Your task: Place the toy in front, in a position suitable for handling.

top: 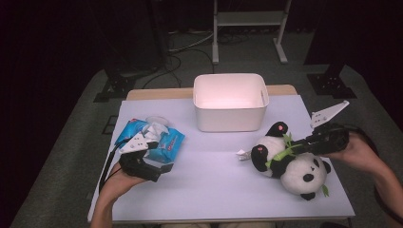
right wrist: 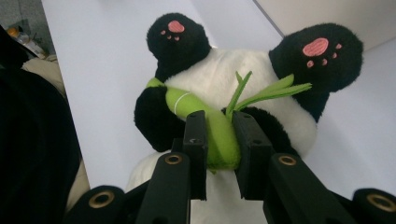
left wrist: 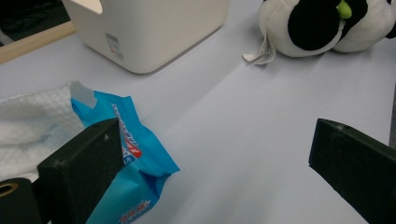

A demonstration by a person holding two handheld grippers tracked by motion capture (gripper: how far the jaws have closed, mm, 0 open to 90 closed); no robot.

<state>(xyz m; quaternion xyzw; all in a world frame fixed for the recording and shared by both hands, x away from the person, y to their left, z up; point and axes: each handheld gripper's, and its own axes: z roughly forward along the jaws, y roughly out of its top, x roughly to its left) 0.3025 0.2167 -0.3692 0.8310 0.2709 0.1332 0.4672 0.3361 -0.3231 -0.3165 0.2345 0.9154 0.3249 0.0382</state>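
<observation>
While the right gripper (right wrist: 219,140) pinches its bamboo (right wrist: 212,128), the panda (top: 290,159) lies feet toward the bin (top: 230,102), approx.

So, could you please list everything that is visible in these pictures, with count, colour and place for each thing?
soft plush panda toy: one, black and white with pink paw pads, lying at the table's right side.
green plush bamboo stalk: one, green, held across the panda's belly.
rectangular plastic bin: one, white, at the far middle of the table.
blue plastic pack of wet wipes: one, blue, white wipe sticking out, at the table's left side.
table: one, pale top.
metal frame: one, white, on the floor behind the table.
left hand-held gripper: one, black, open, beside the wipes pack.
right hand-held gripper: one, black, shut on the bamboo stalk.
</observation>
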